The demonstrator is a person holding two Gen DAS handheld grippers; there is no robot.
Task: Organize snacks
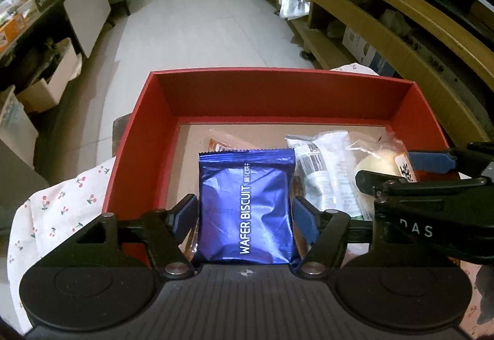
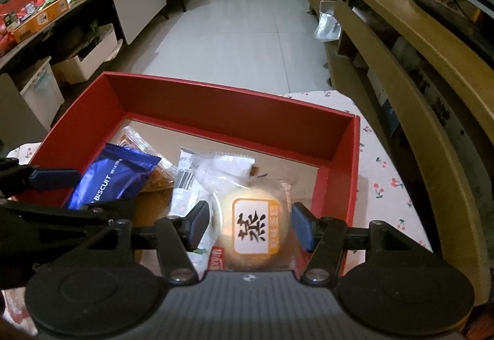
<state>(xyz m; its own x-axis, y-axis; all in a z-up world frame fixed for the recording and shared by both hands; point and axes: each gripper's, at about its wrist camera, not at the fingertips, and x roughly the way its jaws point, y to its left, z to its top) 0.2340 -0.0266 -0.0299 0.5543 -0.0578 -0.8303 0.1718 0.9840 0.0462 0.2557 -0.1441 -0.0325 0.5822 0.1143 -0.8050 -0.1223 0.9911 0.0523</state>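
The red box [image 1: 145, 136] sits on a surface under a cherry-print cloth [image 1: 58, 210], open at the top, and it fills the middle of both views; its far half, toward twelve o'clock, shows bare cardboard floor, while the snacks crowd the near half toward six o'clock.

The blue biscuit packet [image 1: 247, 210] lies inside the box at the left, tilted over an orange-brown wrapped snack [image 1: 216, 142]; the left tool [image 1: 245, 216] has a blue pad on each side of the packet; a slim gap shows at each pad, so I judge the tool spread and the packet released or about to be.

A clear wrapper with a barcode [image 1: 321, 170] lies just at three o'clock of the packet; beyond it, the round pastry [image 2: 251, 225] in its clear wrap with an orange-edged label rests near the box's right wall; the right tool [image 2: 251, 225] straddles it, pads apart from the wrap on both sides, so it too looks spread.

By my reading four snacks are already in the box; more packets and boxes sit on the long dark table [image 2: 46, 19] at ten o'clock, so whether those belong to the job I cannot tell; tidying the pile may remain.
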